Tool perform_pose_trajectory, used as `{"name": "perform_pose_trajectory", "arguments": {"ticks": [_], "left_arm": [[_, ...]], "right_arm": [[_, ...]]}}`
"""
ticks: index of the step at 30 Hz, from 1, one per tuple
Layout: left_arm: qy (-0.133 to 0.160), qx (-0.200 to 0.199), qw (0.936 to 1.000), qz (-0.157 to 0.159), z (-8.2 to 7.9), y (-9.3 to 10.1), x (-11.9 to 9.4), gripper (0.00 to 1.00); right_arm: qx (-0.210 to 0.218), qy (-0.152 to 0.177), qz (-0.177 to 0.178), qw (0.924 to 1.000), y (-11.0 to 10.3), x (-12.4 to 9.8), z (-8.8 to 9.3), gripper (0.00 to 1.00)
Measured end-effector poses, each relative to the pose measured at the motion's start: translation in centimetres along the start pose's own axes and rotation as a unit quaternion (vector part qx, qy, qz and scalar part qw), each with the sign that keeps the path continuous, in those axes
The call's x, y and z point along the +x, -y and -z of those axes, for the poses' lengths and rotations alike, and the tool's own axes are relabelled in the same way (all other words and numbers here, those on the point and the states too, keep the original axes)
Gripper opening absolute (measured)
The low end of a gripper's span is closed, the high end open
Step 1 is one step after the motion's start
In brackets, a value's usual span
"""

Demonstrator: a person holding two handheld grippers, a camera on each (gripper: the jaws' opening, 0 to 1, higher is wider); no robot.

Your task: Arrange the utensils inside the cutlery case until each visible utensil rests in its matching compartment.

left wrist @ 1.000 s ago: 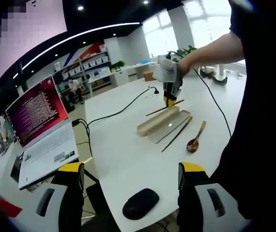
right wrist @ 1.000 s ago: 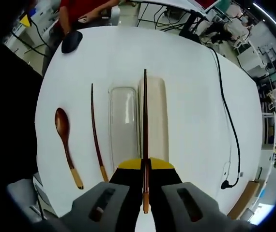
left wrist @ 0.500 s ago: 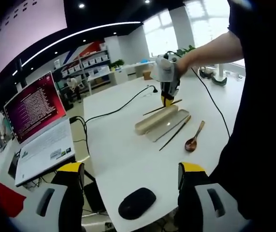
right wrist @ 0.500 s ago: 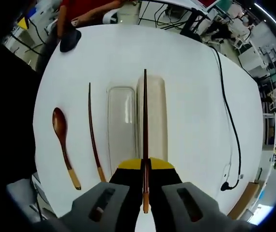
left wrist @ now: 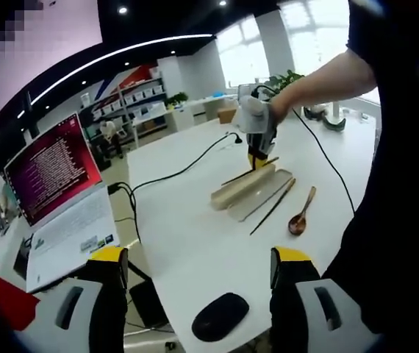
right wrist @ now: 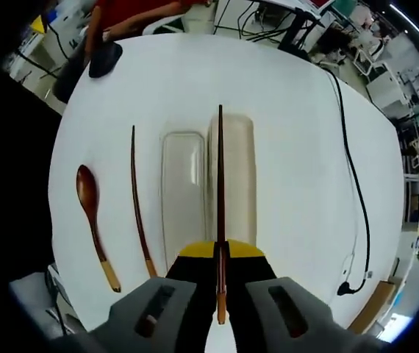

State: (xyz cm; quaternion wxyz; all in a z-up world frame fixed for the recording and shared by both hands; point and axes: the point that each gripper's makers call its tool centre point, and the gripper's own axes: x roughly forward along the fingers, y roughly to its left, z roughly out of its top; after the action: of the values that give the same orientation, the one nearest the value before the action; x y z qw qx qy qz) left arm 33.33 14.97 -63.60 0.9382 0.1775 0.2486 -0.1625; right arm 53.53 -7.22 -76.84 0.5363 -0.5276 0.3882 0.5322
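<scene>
My right gripper (right wrist: 220, 294) is shut on a dark wooden chopstick (right wrist: 220, 191), held lengthwise over the beige cutlery case base (right wrist: 233, 184). Left of the base lies the clear case lid (right wrist: 182, 187). A second chopstick (right wrist: 139, 198) and a wooden spoon (right wrist: 92, 213) lie on the white table further left. In the left gripper view, the right gripper (left wrist: 257, 158) hovers at the far end of the case (left wrist: 242, 187), with the loose chopstick (left wrist: 272, 207) and spoon (left wrist: 300, 215) beside it. My left gripper (left wrist: 195, 276) stands open over the table's near edge, holding nothing.
A black mouse (left wrist: 220, 316) sits near the table's front edge, and an open laptop (left wrist: 62, 198) stands at the left. A black cable (right wrist: 353, 184) runs across the table right of the case. A person's arm (left wrist: 320, 73) reaches in from the right.
The right gripper has stayed over the case with the chopstick in it; both views have shifted slightly. The things on the table have not moved.
</scene>
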Motion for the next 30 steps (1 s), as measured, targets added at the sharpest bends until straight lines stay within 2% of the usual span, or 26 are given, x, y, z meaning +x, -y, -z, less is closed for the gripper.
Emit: {"name": "perform_pose_trajectory", "arguments": {"ticks": [2,6,11,18,22,30], "left_arm": [[0.006,-0.012,0.9999,0.002,-0.3,0.0,0.2,0.82],[0.006,0.001,0.9999,0.01,-0.4,0.3,0.7,0.82],[0.005,-0.006,0.9999,0.011,-0.4,0.5,0.9,0.83],[0.008,-0.014,0.9999,0.006,0.2,0.6,1.0,0.83],[-0.003,-0.009,0.9998,0.015,0.5,1.0,1.4,0.83],[0.0,-0.006,0.9999,0.011,-0.4,0.5,2.2,0.82]], "right_arm": [[0.001,-0.002,-0.004,1.0,-0.1,0.3,0.2,0.0],[0.0,-0.001,-0.001,1.0,0.3,0.1,0.3,0.0],[0.004,0.002,0.003,1.0,0.7,0.5,0.3,0.0],[-0.001,0.003,-0.001,1.0,0.9,1.5,-0.1,0.0],[-0.002,0.01,-0.002,0.9999,1.4,1.9,-0.5,0.0],[0.001,0.009,-0.004,0.9999,2.0,3.2,-0.3,0.0]]}}
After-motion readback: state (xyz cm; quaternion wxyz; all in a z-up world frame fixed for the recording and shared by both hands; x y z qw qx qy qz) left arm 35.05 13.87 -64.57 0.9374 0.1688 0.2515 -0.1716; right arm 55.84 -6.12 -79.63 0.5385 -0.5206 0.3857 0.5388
